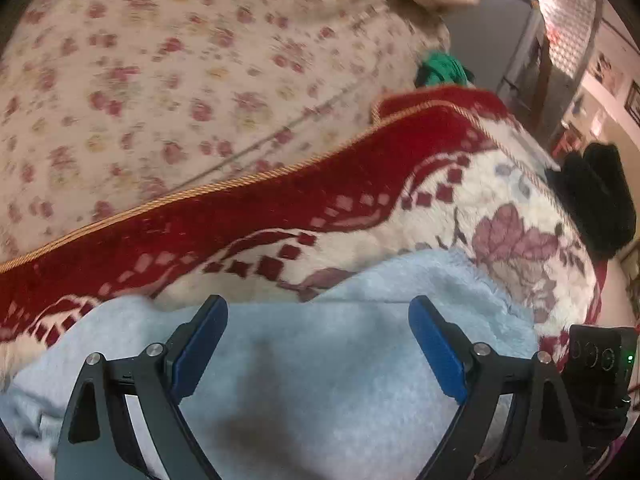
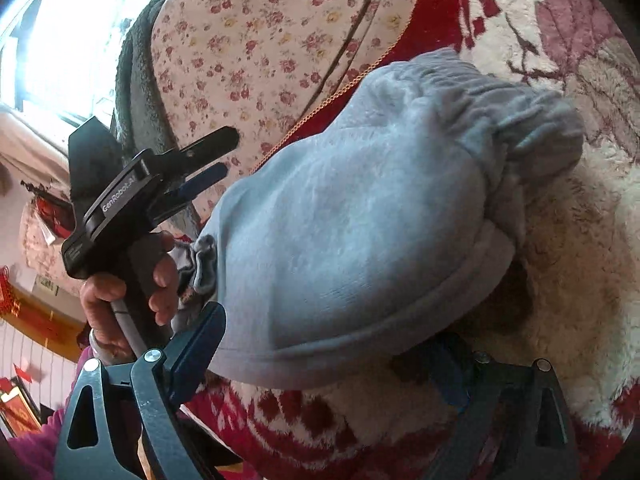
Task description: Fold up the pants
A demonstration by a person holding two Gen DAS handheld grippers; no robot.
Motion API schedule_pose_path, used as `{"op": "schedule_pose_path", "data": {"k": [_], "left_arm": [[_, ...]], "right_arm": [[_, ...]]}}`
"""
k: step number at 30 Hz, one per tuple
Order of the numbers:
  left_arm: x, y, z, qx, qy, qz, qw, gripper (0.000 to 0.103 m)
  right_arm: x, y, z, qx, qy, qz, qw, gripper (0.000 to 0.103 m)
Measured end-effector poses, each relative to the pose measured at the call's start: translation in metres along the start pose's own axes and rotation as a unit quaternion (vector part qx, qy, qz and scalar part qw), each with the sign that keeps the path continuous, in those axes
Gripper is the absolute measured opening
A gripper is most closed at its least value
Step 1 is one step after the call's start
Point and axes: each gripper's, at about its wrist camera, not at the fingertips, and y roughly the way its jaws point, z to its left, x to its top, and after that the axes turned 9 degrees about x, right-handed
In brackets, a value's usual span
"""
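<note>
Plush blanket [image 2: 560,264] beneath folded pants [image 2: 360,220], waistband [image 2: 520,96] upper-right

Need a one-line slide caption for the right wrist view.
Folded light-blue fleece pants on a red-and-cream blanket, right gripper open beside them.

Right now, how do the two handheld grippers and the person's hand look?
Both grippers are black with blue pads on the fingers and silver pivot screws. The left gripper carries white "GenRobot.AI" lettering on its body, and a grey cable leaves its handle. The hand wears a pale bracelet and a purple sleeve.
</note>
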Motion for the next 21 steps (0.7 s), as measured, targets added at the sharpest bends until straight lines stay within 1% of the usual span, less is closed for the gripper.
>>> {"op": "schedule_pose_path", "data": {"k": [3, 7, 11, 14, 18, 21], "left_arm": [[0.007, 0.013, -0.012, -0.004, 0.028, 0.012, 0.9995, 0.091], [0.015, 0.024, -0.021, -0.026, 0.053, 0.029, 0.9978, 0.091], [0.021, 0.040, -0.029, -0.034, 0.078, 0.049, 0.9952, 0.091], [0.025, 0.053, -0.037, -0.033, 0.109, 0.070, 0.9911, 0.091], [0.027, 0.067, -0.052, -0.054, 0.145, 0.095, 0.9834, 0.091], [0.027, 0.076, -0.064, -0.057, 0.172, 0.101, 0.9783, 0.091]], "right_arm": [[-0.001, 0.002, 0.000, 0.002, -0.008, -0.002, 1.000, 0.096], [-0.003, 0.004, 0.000, 0.002, -0.021, -0.008, 1.000, 0.097], [-0.005, 0.006, 0.004, 0.000, -0.040, -0.012, 0.999, 0.098], [-0.006, 0.007, 0.006, -0.001, -0.046, -0.017, 0.999, 0.098], [-0.006, 0.007, 0.005, 0.005, -0.048, -0.021, 0.999, 0.098], [-0.006, 0.008, 0.005, 0.011, -0.044, -0.027, 0.999, 0.098]]}}
